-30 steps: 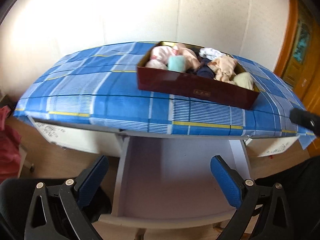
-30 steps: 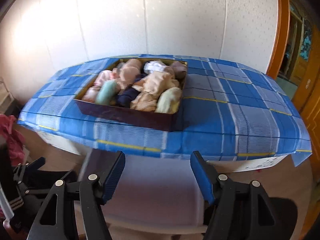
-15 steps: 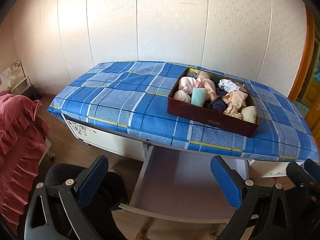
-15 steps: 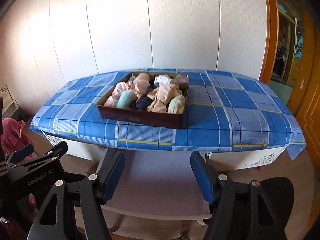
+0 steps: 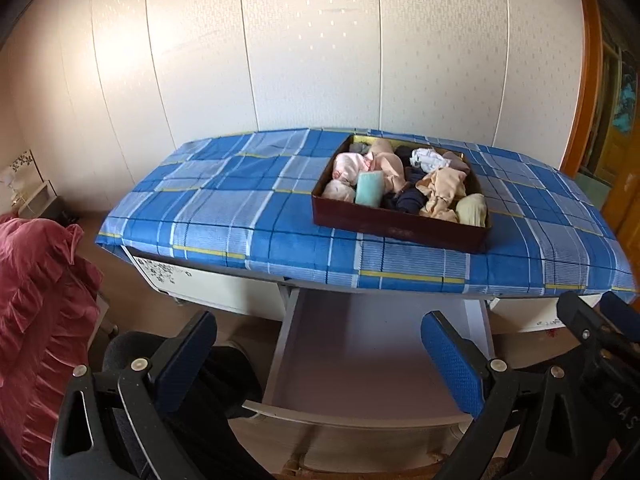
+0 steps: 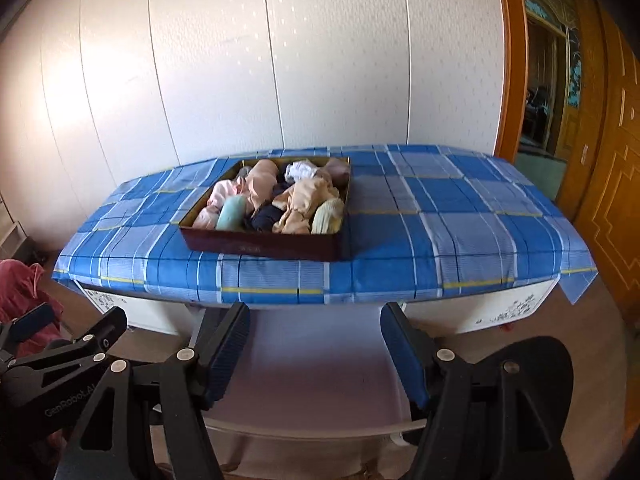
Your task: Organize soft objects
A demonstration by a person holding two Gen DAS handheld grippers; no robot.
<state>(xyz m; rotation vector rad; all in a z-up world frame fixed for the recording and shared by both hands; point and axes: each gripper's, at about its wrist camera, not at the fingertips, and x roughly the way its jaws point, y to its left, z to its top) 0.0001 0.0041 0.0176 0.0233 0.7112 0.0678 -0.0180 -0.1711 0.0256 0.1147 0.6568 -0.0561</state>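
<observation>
Two handheld grippers hang with jaws apart and nothing between the blue pads: the left gripper (image 5: 320, 364) along the bottom of its view, the right gripper (image 6: 316, 350) likewise. Centre frame, a dark red box (image 5: 394, 228) sits on a desk under a blue plaid cloth (image 5: 224, 204), packed with rolled soft items (image 5: 400, 186) in pink, mint, navy, peach and cream. Below the desk edge, a pale pull-out shelf (image 5: 372, 352) juts toward the cameras. Red fabric (image 5: 36, 320) fills the lower left.
</observation>
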